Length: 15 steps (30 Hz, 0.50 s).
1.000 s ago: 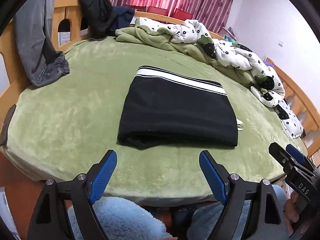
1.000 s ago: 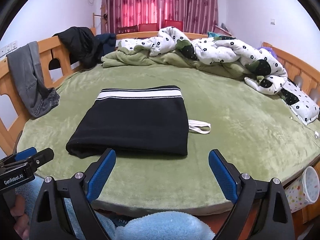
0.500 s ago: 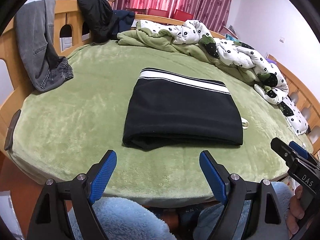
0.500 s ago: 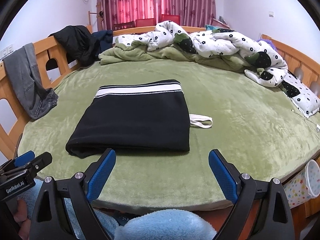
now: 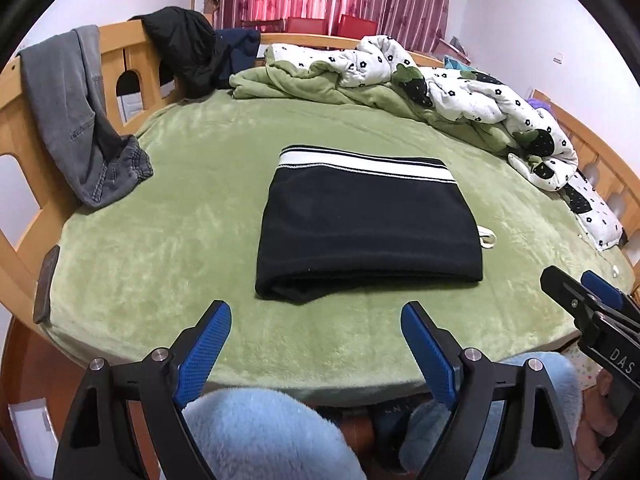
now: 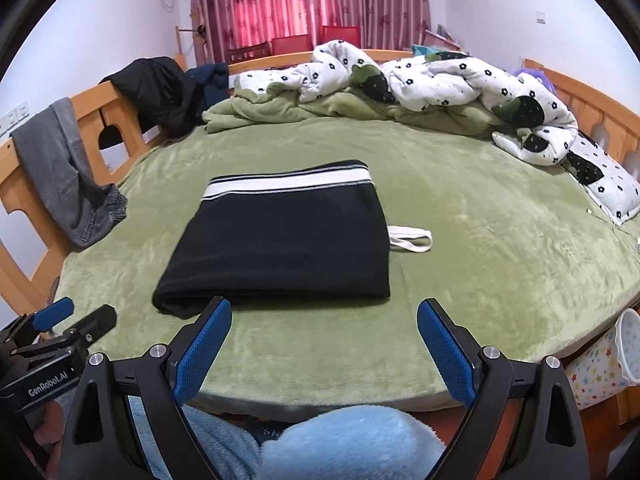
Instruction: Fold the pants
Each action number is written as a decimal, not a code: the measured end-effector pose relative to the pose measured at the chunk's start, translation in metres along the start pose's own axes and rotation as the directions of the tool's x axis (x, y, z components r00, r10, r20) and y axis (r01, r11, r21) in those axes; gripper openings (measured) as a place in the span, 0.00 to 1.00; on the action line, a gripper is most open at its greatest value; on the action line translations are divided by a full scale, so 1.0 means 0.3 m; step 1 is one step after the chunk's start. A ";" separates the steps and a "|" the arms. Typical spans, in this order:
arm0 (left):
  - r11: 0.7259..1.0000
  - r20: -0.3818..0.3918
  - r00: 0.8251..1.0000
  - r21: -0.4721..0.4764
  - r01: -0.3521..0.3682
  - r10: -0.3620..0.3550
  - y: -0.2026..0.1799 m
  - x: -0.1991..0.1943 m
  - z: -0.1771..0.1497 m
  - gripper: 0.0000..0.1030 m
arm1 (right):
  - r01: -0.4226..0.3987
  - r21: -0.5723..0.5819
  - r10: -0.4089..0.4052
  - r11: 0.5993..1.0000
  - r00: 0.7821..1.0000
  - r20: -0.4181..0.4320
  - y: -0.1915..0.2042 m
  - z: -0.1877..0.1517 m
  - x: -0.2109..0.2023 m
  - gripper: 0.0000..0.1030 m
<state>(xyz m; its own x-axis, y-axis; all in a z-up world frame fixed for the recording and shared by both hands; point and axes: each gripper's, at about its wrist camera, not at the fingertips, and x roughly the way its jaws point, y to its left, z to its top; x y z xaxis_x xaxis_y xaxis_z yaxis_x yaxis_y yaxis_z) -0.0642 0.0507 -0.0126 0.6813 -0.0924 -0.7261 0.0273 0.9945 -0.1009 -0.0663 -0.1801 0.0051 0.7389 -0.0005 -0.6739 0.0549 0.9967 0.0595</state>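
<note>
Blue-padded fingers of the left gripper stand spread wide with nothing between them, held over the near edge of the bed; the right gripper is the same, its blue fingers wide apart and holding nothing.

Straight ahead of both, and apart from them, lie the black knit pants with a white-striped waistband, already folded into a squat rectangle on the green plush bed cover. The waistband is on the far side and the thick folded edge faces the fingers. The bundle's longer side runs left to right across both views. A white drawstring loop pokes out from its right side.

Seen from the right wrist, the pants sit left of centre, with the near right corner ahead between the fingers; from the left wrist they sit roughly centred. Neither gripper looks clearly nearer.

Judging by the compact shape, the fold seems done or nearly so. Any remaining touch would likely be tucking in the drawstring, which lies on the right gripper's side.
</note>
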 end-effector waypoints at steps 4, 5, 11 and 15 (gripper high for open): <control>1.000 -0.001 1.000 0.020 -0.014 0.014 -0.007 -0.034 0.002 0.84 | 0.000 0.019 0.000 1.000 1.000 -0.010 -0.001 0.011 -0.034 0.90; 0.999 0.001 1.000 0.031 -0.019 0.019 -0.012 -0.043 0.003 0.84 | 0.007 0.022 -0.007 1.000 1.000 -0.008 -0.004 0.013 -0.041 0.91; 0.999 0.001 1.000 0.038 -0.016 0.016 -0.022 -0.061 0.007 0.84 | 0.042 0.014 -0.042 0.999 0.999 -0.016 -0.022 0.025 -0.074 0.92; 1.000 -0.004 1.000 0.030 -0.004 0.004 -0.019 -0.064 0.006 0.84 | 0.060 0.013 -0.060 0.998 0.998 -0.003 -0.027 0.028 -0.090 0.93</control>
<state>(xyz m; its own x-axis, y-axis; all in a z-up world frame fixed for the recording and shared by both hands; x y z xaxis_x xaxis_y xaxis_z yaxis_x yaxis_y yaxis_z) -0.0762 0.0468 0.0032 0.6782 -0.0888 -0.7295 0.0465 0.9959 -0.0779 -0.0809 -0.1887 0.0290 0.7323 -0.0602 -0.6784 0.1079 0.9938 0.0283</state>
